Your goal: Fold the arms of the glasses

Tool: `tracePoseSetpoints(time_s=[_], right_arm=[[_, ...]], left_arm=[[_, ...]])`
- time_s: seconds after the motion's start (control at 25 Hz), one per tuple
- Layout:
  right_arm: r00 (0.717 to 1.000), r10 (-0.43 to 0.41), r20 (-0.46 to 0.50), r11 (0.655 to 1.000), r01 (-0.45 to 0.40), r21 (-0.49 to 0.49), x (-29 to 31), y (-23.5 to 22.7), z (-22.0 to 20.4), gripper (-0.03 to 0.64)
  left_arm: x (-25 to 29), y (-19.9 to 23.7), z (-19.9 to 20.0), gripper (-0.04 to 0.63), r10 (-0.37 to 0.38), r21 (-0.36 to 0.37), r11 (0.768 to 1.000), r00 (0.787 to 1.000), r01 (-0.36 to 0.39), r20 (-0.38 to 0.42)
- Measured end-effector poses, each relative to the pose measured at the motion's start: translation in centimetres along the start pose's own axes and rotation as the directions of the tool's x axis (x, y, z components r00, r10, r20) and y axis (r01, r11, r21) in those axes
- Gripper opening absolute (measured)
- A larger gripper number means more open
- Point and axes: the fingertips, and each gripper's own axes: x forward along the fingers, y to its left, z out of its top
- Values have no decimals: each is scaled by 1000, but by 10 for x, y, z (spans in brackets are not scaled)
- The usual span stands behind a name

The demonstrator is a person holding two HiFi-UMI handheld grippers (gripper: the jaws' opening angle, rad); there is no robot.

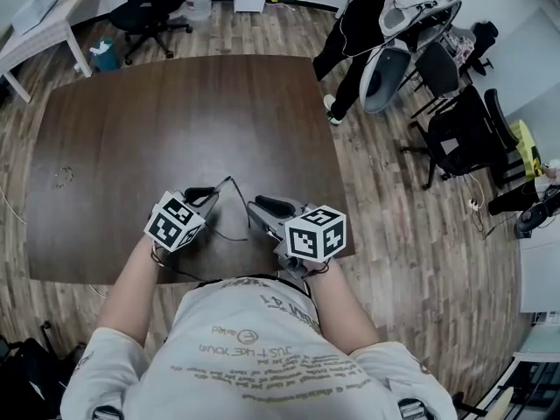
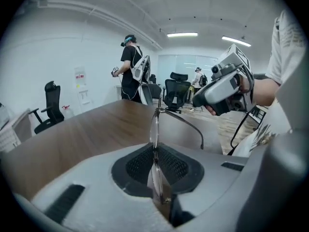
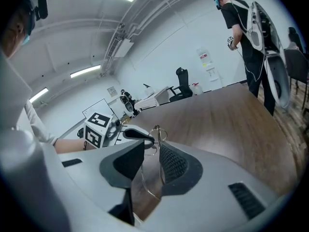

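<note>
Two hand-held grippers meet just above the near edge of the brown table, and the glasses hang in the air between them, clear of the table. The left hand-held gripper is clamped narrow on the front of the frame, which stands edge-on between its pads. One thin wire arm sticks out unfolded to the right. The right hand-held gripper stands wide, and a wire arm shows in the gap between its pads; neither pad seems to press on it. I cannot tell whether the second arm is already folded.

The step in hand looks like swinging an arm in against the lenses. To do it well, the left grip should stay steady without squeezing harder, since the rim is thin. The right gripper is better used as a pusher than a clamp: lay the flat of one pad against the wire partway along. Then sweep it round the hinge toward the back of the lenses, slowly and in the plane of the hinge, so the wire pivots and does not bend
</note>
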Motion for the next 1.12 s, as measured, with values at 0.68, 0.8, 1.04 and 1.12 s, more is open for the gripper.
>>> tracePoseSetpoints(time_s=[0.68, 0.8, 1.04, 1.12], right_arm=[[990, -82, -113, 992, 70, -107, 6, -7, -24, 59], [989, -88, -116, 990, 74, -118, 8, -6, -24, 41], [990, -82, -115, 990, 67, -126, 8, -8, -22, 32], [990, -78, -113, 990, 64, -123, 7, -9, -21, 32]], left_arm=[[-7, -17, 29, 43, 10, 110, 994, 998, -18, 67], [-10, -16, 32, 41, 12, 118, 993, 998, -20, 66], [-5, -17, 34, 42, 0, 97, 995, 997, -7, 79], [-5, -18, 36, 43, -4, 86, 996, 997, -3, 83]])
